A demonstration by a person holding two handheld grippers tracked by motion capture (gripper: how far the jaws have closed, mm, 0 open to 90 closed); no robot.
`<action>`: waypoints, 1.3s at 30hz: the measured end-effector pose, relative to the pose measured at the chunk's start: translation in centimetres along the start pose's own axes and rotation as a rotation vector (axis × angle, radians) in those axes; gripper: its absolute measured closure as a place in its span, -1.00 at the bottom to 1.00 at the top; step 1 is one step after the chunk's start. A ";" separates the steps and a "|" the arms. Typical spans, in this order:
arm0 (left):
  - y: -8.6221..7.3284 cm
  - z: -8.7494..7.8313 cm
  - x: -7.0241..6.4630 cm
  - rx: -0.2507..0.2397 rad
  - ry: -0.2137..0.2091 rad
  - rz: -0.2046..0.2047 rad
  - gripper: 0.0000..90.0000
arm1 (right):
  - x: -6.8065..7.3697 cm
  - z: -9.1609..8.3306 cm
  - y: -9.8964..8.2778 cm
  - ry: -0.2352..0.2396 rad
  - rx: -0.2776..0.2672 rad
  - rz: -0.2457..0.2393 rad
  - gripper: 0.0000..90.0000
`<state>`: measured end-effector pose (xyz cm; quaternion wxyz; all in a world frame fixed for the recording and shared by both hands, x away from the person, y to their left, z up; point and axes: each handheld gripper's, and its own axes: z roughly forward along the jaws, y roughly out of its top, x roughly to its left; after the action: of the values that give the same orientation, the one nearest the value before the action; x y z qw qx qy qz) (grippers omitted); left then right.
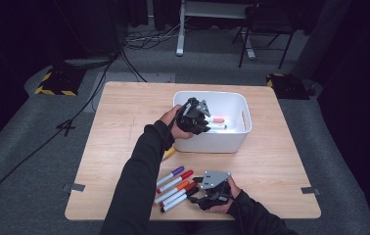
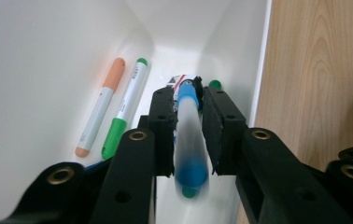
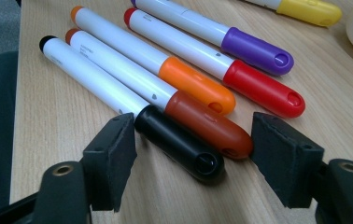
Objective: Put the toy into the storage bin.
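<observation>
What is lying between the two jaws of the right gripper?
In the right gripper view, the caps of the black marker and the brown marker lie between the open jaws of the right gripper. The pads do not press on them.

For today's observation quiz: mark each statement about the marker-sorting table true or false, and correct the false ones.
1. The left gripper is over the white plastic bin. True.
2. A blue-capped marker sits between its jaws. True.
3. The bin holds no markers. False: an orange-capped marker and a green-capped marker lie inside.
4. The right gripper clamps the red-capped marker. False: its jaws stand open around the black-capped marker and brown-capped marker.
</observation>
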<state>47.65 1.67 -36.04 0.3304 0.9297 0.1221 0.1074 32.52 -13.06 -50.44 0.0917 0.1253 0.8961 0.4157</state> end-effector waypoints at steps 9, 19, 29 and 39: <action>-0.2 -1.1 0.1 -0.040 0.051 -0.015 0.38 | 0.0 0.0 0.0 0.005 0.000 0.002 -0.30; -2.0 -4.8 -0.5 -0.111 0.178 -0.075 -0.04 | -0.2 -0.1 -0.1 0.002 0.009 0.015 -0.33; -7.5 -9.4 -0.9 -0.191 0.276 -0.182 -0.26 | -1.4 -1.3 -1.1 0.025 0.016 0.019 -0.10; -13.6 -10.0 -1.7 -0.168 0.313 -0.266 -0.43 | -1.0 -1.3 -1.0 0.085 0.006 -0.046 -0.04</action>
<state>41.12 17.23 -37.39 0.3951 0.8466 0.2839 0.2157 32.96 -14.97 -50.34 0.0629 0.0873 0.9032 0.4155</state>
